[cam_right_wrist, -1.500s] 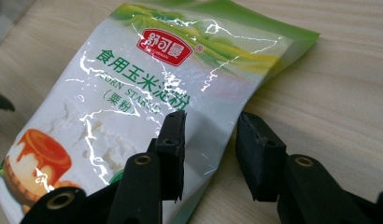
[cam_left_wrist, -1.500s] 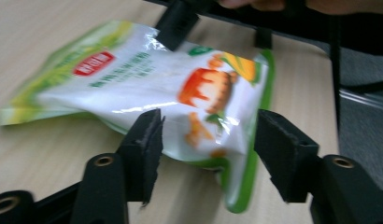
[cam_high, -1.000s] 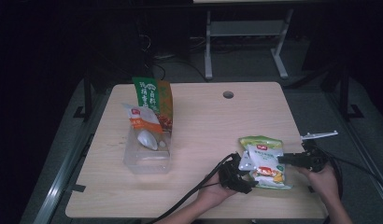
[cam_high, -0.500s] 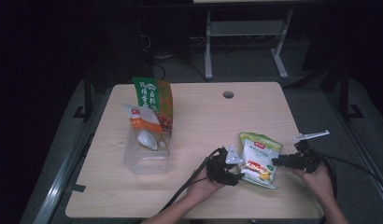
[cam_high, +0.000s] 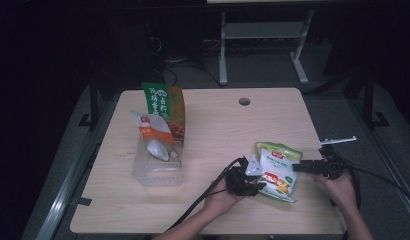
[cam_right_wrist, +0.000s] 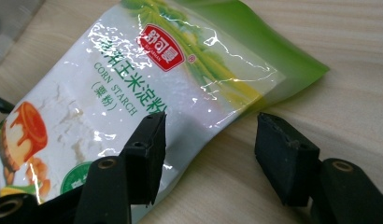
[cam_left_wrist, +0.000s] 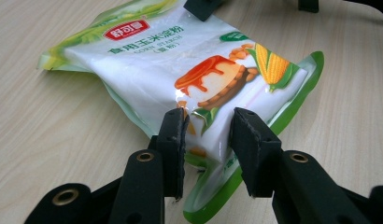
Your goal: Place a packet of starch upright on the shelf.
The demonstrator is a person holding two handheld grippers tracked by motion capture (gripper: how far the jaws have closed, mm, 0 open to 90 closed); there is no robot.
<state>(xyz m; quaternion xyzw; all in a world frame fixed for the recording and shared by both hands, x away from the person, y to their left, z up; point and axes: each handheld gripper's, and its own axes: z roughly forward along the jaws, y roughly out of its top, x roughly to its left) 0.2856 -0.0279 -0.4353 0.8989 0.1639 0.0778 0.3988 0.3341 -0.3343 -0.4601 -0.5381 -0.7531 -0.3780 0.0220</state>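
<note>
Left gripper view: starch bag [cam_left_wrist: 180, 70] between hand-held gripper [cam_left_wrist: 208, 135]

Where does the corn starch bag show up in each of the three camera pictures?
High view: the corn starch bag lies at lower right on the wooden table, between the two grippers.
Left gripper view: the bag fills the centre, bottom corner between the jaws.
Right gripper view: the bag covers the upper left; one edge reaches between the jaws.
Shared landmark: the red logo near the bag's top.

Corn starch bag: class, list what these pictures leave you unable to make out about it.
- Corn starch bag: lower end cut off by the left gripper view's bottom edge, behind the black fingers.
- Right gripper view: one finger covers its edge.
- High view: its print is too small.
</note>
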